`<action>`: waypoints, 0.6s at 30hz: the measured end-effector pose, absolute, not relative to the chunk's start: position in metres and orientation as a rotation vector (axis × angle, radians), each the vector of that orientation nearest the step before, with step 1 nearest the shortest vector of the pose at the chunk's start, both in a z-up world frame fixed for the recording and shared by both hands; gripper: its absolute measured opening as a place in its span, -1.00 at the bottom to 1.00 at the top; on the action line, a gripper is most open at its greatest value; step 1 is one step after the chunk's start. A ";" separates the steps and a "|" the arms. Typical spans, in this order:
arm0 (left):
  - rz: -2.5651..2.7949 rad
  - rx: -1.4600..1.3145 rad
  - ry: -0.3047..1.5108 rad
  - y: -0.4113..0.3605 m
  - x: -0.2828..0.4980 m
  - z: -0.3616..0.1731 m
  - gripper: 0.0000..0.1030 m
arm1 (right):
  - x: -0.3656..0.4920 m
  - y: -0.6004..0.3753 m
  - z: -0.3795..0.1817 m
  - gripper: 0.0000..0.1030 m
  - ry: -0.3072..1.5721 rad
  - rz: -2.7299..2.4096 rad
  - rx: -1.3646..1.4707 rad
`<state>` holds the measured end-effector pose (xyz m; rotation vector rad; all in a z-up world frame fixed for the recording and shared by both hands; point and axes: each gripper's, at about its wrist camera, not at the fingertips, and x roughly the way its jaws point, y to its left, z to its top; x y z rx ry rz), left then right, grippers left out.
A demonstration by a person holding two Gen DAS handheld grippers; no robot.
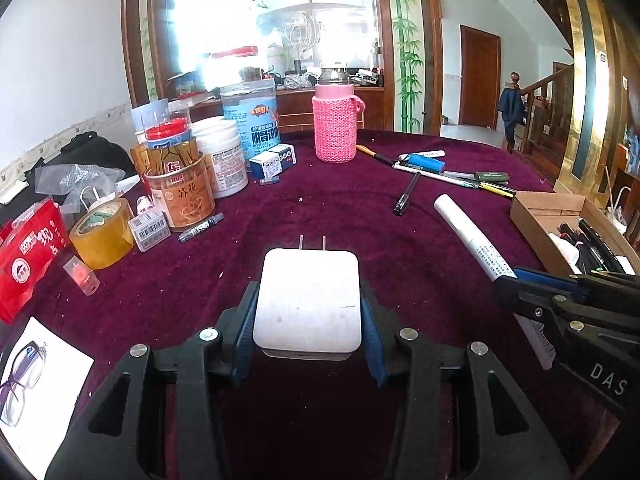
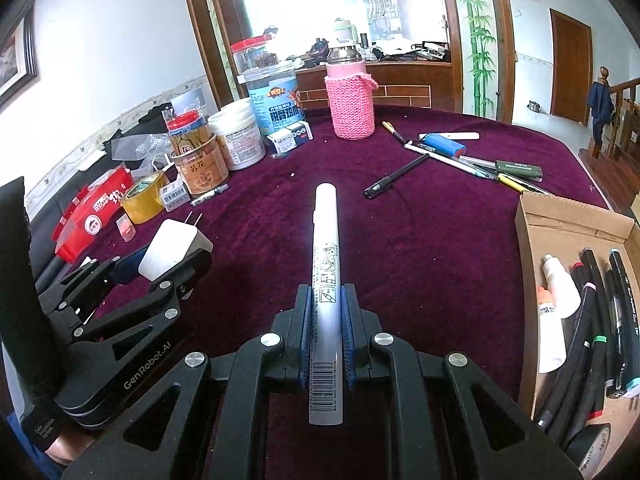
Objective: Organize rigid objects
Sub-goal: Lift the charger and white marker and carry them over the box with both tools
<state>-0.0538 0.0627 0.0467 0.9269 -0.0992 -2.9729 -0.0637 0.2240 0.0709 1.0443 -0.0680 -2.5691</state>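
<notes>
Right claw [image 2: 326, 320] clamped on long white marker pen [image 2: 326, 280], left claw [image 1: 308, 312] gripping white plug charger [image 1: 308, 300]: carry pen level, lower lengthwise among pens in brown cardboard box [image 2: 536, 220].

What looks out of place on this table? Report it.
Pens lie loose and crisscrossed on the purple cloth, though the cardboard box already holds others. Nothing looks spilled or broken.

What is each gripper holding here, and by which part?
The left gripper clamps a white plug-in charger by its two side faces, prongs pointing forward. The right gripper grips a white marker near its barcoded rear end.
</notes>
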 end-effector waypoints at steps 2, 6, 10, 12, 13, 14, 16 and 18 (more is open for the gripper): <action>-2.976 0.918 -0.106 0.063 -0.053 0.047 -0.15 | -0.063 0.224 0.071 -0.76 -0.067 -2.572 1.043; -2.982 0.907 -0.118 0.065 -0.052 0.048 -0.15 | -0.063 0.227 0.073 -0.76 -0.072 -2.575 1.037; -2.993 0.892 -0.114 0.067 -0.051 0.049 -0.15 | -0.062 0.233 0.078 -0.76 -0.105 -2.585 1.037; -3.002 0.877 -0.119 0.068 -0.049 0.050 -0.15 | -0.060 0.239 0.084 -0.76 -0.119 -2.600 1.024; -3.007 0.869 -0.122 0.069 -0.048 0.051 -0.15 | -0.058 0.242 0.086 -0.76 -0.126 -2.605 1.016; -3.014 0.865 -0.131 0.071 -0.047 0.052 -0.15 | -0.055 0.246 0.089 -0.76 -0.138 -2.615 1.005; -3.025 0.862 -0.142 0.074 -0.046 0.052 -0.15 | -0.049 0.257 0.094 -0.76 -0.171 -2.634 0.987; -3.036 0.858 -0.158 0.078 -0.043 0.053 -0.15 | -0.043 0.270 0.096 -0.76 -0.210 -2.655 0.975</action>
